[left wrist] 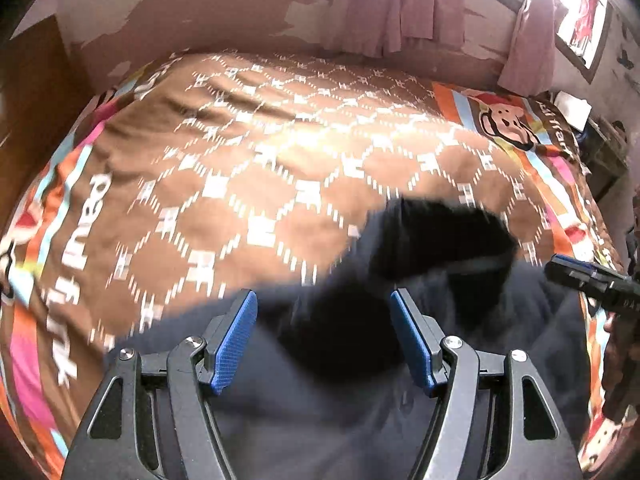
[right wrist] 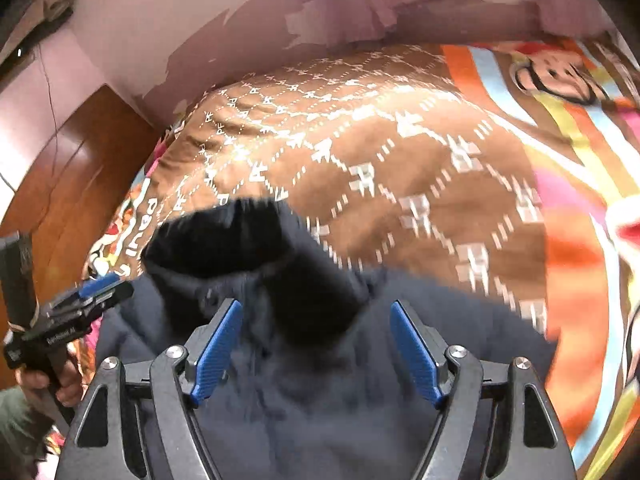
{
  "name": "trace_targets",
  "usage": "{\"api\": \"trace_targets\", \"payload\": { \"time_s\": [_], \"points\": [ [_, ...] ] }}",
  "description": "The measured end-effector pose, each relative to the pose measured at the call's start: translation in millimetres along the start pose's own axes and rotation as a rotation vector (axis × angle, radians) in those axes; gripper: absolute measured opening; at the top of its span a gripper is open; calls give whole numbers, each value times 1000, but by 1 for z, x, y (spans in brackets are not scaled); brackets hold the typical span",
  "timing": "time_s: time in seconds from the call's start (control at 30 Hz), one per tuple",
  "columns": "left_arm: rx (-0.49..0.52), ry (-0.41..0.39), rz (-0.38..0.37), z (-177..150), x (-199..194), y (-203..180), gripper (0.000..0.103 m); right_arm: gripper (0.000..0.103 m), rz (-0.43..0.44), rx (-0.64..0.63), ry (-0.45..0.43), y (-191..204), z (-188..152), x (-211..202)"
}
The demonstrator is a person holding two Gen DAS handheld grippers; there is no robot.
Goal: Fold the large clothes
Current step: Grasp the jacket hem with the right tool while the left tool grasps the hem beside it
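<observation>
Right, the bed (left wrist: 280,168) fills both views, dressed in a brown patterned cover with bright cartoon borders, peeling wall and pink curtains (left wrist: 400,4) behind. On its near side lies the task's thing: a big dark navy garment (right wrist: 320,400), spread beneath both grippers, with a blacker fleecy part, likely a hood or lined collar, bunched at its far end towards the middle of the bed. Motion blur smears the cloth, so I can't say for sure which part that is.

Now the tools. The left gripper (left wrist: 324,340) hangs over the garment pointing steeply down, jaws released and standing well apart, nothing between the blue pads but cloth lying below them. The right gripper (right wrist: 316,344) matches it: jaws released, pads clear of the fabric, hovering over what looks like a zip line running up the front. Each shows at the edge of the other's view, side by side, a hand (right wrist: 60,384) wrapped round the left one's handle.

By my read, this is between grasps — the garment is laid out, not yet neatly folded, and both tools are free. Next move calls for each to drop onto an edge or sleeve, clench on one layer cleanly, and carry it across together without dragging the body.
</observation>
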State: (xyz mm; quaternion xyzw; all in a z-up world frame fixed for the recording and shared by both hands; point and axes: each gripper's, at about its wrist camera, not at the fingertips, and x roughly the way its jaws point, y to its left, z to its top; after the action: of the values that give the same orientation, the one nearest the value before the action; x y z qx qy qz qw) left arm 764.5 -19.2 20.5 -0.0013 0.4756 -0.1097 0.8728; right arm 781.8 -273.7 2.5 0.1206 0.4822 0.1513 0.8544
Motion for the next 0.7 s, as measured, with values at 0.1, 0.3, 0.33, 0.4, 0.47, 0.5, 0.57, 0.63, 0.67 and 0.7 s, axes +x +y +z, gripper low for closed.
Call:
{"api": "trace_targets", "payload": {
  "time_s": [0.1,0.3,0.33,0.4,0.47,0.5,0.57,0.63,0.67,0.7],
  "points": [
    [-3,39,-7,24,24,-3,63,59,1,-18,36,7,23,24],
    [20,95,3,34,54,-4,33,34,-54,-63,66,19,42,63],
    [20,96,0,35,56,-5,20,26,-51,-60,65,19,43,65],
    [8,89,-20,35,54,-3,11,13,-49,-63,61,20,43,66],
    [10,68,-27,34,48,-3,6,9,-34,-76,46,22,39,60],
    [13,60,-35,33,44,-3,6,9,-22,-88,33,23,37,55],
    [0,35,-79,30,32,0,5,8,5,-117,15,24,31,43],
    [-17,20,-141,26,19,9,4,8,34,-156,0,25,24,26],
    [-19,18,-164,26,13,13,4,8,41,-166,-1,25,22,21],
    [-17,18,-178,26,8,14,4,7,53,-182,1,23,17,12]
  ]
}}
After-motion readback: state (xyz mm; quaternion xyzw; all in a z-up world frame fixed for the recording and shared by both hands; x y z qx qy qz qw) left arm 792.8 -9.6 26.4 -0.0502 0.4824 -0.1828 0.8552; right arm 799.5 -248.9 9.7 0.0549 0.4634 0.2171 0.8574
